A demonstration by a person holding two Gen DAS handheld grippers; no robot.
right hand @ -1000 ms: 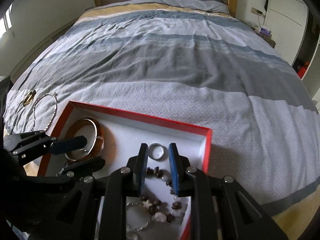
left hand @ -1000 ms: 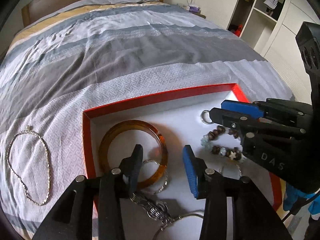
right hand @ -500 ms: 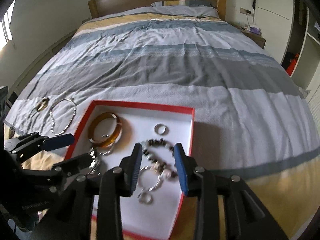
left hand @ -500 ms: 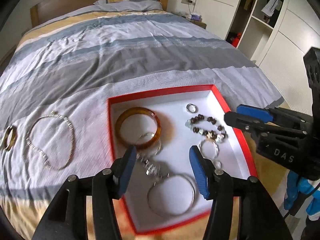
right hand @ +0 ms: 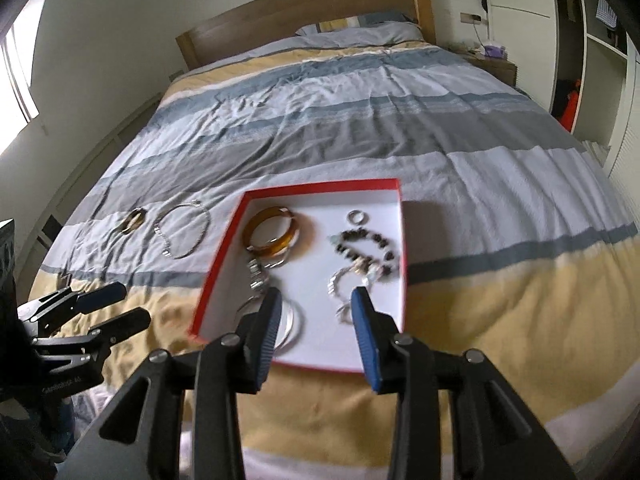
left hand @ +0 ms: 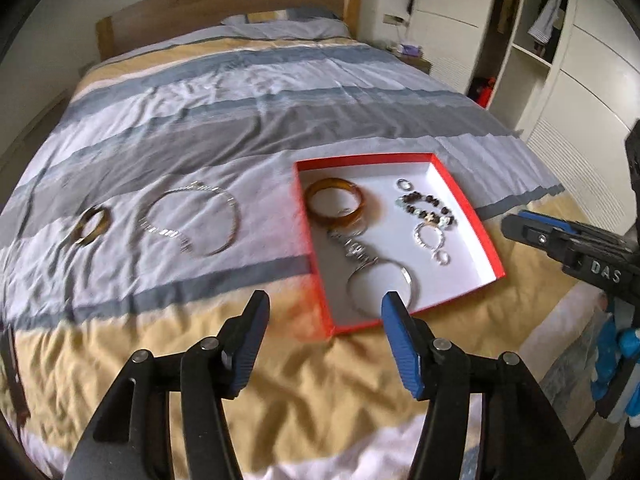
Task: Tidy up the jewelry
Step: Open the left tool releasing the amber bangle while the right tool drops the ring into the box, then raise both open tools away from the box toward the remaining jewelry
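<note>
A red box [left hand: 464, 196] with a white floor lies on the bed and also shows in the right wrist view [right hand: 224, 248]. It holds an amber bangle [left hand: 335, 205], a dark bead bracelet [left hand: 428, 210], a small ring [left hand: 404, 185], silver hoops and a chain. A silver necklace [left hand: 190, 220] and a gold bangle [left hand: 89, 226] lie on the duvet left of the box. My left gripper [left hand: 322, 312] is open and empty, above the bed's near edge. My right gripper [right hand: 316, 304] is open and empty, above the box's near side.
The striped duvet [left hand: 240, 120] covers the bed up to a wooden headboard [left hand: 224, 4]. White wardrobes [left hand: 580, 80] stand at the right. A bedside table [right hand: 494, 62] stands at the far right of the headboard.
Both grippers have pulled back and up from the box and opened wider. The necklace and gold bangle on the duvet have come into view.
</note>
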